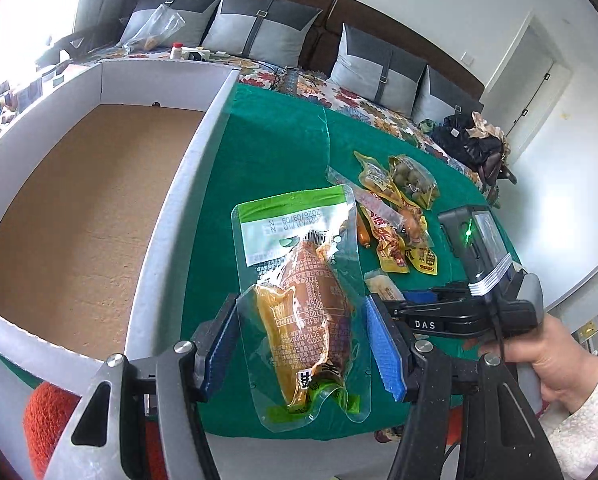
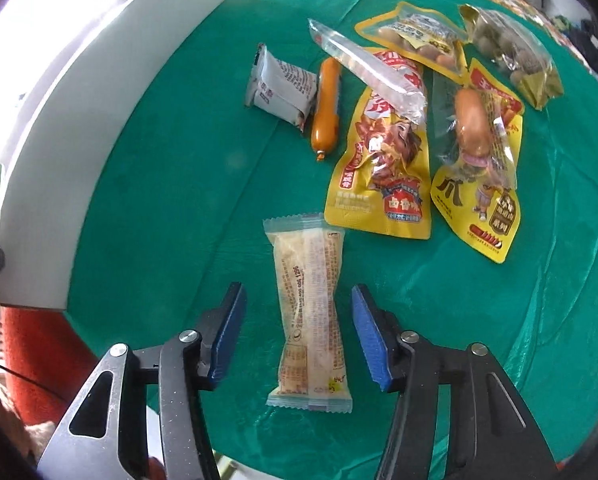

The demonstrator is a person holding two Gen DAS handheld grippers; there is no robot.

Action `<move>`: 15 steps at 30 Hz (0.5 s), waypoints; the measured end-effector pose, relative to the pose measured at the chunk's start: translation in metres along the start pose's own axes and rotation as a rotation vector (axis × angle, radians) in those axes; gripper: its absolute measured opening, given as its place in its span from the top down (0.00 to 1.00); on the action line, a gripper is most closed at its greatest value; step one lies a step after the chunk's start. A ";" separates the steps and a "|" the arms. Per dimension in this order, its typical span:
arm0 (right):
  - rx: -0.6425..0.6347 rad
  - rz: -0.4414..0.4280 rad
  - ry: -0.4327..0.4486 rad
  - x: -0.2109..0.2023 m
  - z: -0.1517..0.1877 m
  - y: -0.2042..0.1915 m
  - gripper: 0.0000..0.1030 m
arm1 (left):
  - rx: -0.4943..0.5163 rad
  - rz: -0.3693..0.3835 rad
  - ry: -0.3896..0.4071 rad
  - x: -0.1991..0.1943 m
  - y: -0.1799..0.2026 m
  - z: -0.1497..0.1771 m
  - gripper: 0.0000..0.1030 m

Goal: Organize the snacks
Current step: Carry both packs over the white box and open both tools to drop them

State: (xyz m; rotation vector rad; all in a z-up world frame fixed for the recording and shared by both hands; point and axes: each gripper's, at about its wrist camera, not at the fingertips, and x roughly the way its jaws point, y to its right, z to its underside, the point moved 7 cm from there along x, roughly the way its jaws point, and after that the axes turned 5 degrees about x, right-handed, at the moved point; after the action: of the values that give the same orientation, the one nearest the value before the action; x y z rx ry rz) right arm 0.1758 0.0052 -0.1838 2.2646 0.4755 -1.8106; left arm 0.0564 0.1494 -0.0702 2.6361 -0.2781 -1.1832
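- Left gripper (image 1: pixel 299 338): fingers clamped on the sides of the pouch (image 1: pixel 305 312), beside the box (image 1: pixel 187 184).
- Right gripper (image 2: pixel 299 336): fingers apart, straddling the wafer (image 2: pixel 309 312), not touching; wafer's long axis runs along the fingers, near the box.

A long sofa (image 1: pixel 339 92) with a dark headrest and a floral cover runs along the white wall (image 1: pixel 439 4), lined with grey cushions (image 1: pixel 259 26). A white door (image 1: pixel 527 80) stands at the right. Strong daylight floods in from a window (image 1: pixel 15 12) at the left. A green cloth (image 1: pixel 279 152) covers the worktop.
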 end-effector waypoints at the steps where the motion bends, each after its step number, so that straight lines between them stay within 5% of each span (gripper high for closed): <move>1: -0.050 0.061 0.021 -0.001 -0.002 -0.002 0.81 | -0.002 0.004 0.001 -0.003 -0.001 0.000 0.42; 3: -0.060 0.058 0.029 -0.007 -0.002 -0.007 0.84 | -0.020 0.014 0.008 -0.014 -0.008 -0.005 0.42; 6: -0.013 -0.068 0.118 -0.048 -0.015 -0.025 0.84 | -0.060 -0.009 0.064 -0.046 -0.039 -0.024 0.42; 11: -0.039 -0.345 0.288 -0.146 -0.061 -0.111 0.84 | -0.104 -0.181 0.111 -0.076 -0.115 -0.060 0.42; 15: -0.103 -0.491 0.330 -0.178 -0.086 -0.193 0.83 | -0.082 -0.329 0.012 -0.060 -0.163 -0.064 0.39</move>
State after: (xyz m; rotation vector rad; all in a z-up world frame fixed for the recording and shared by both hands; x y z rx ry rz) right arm 0.1472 0.1923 0.0170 2.5381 1.2466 -1.5377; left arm 0.0772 0.3296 -0.0342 2.6836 0.2119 -1.2413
